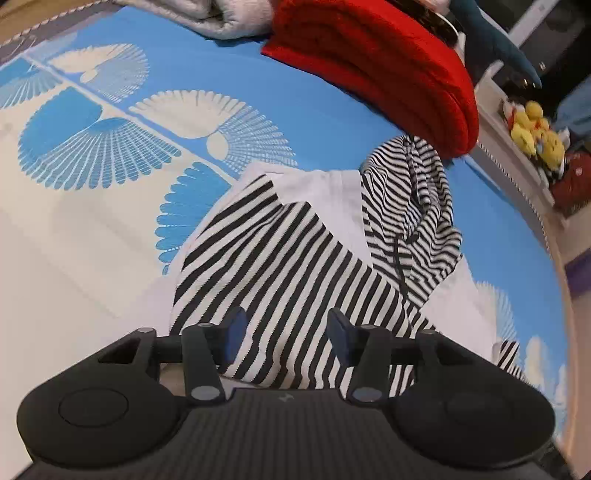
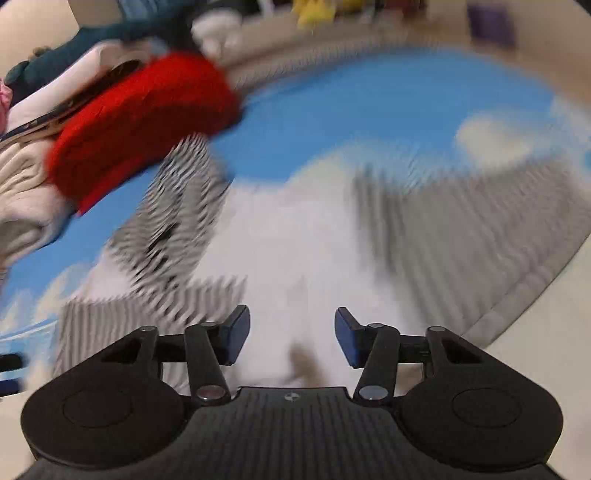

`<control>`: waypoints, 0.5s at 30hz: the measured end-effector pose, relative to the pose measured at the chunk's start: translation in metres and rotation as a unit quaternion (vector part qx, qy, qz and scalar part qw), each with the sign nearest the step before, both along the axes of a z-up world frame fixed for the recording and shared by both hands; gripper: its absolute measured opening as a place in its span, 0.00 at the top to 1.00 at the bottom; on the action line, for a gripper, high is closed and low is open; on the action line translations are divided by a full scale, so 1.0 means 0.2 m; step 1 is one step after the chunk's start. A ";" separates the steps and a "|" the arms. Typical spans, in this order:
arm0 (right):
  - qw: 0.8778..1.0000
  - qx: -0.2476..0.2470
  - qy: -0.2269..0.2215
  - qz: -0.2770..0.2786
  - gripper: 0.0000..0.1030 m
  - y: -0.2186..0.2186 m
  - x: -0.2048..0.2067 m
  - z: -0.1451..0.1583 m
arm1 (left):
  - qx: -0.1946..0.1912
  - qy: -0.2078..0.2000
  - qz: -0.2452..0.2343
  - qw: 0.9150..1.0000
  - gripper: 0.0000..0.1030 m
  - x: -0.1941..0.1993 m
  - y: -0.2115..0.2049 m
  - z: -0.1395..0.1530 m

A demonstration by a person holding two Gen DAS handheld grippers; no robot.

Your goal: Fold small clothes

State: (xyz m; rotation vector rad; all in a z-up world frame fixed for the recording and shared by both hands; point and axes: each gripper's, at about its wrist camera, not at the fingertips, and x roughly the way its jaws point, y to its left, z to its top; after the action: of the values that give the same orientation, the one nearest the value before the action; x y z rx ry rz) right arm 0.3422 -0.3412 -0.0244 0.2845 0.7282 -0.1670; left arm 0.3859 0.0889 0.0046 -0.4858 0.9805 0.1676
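A small black-and-white striped hooded top [image 1: 295, 254] with a white body lies on the blue and white patterned bedspread [image 1: 110, 221]. One striped sleeve is folded across its front and the striped hood [image 1: 410, 206] lies at the far right. My left gripper [image 1: 286, 334] is open just above the folded sleeve, holding nothing. In the right wrist view, which is blurred by motion, the same top [image 2: 295, 240] lies ahead, and my right gripper [image 2: 291, 338] is open over its white body, empty.
A folded red knit garment [image 1: 376, 66] lies just beyond the hood, with a pale grey-white folded garment [image 1: 218, 18] behind it. A white shelf with yellow plush toys [image 1: 535, 133] stands at the right, past the bed's edge.
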 end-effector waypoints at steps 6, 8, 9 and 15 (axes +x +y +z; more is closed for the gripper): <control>0.982 0.045 0.006 -0.181 0.43 -0.66 -0.09 -0.10 | 0.020 0.002 -0.029 0.999 0.44 0.01 -0.06 -0.01; 0.970 0.076 0.003 -0.232 0.43 -0.87 -0.14 -0.14 | 0.024 0.002 -0.029 0.999 0.44 0.02 -0.07 -0.01; 0.965 0.080 -0.002 -0.249 0.43 -0.94 -0.14 -0.16 | 0.025 0.003 -0.029 0.999 0.44 0.03 -0.07 -0.01; 0.937 0.123 -0.002 -0.326 0.43 -1.24 -0.16 -0.34 | 0.024 0.007 -0.034 0.999 0.44 0.04 -0.09 -0.03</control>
State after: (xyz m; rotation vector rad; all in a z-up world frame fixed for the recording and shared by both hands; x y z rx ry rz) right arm 0.3107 -0.5894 -0.0927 0.7649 0.6276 -0.7084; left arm 0.3940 0.0702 -0.0021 -0.4059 1.0039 0.1332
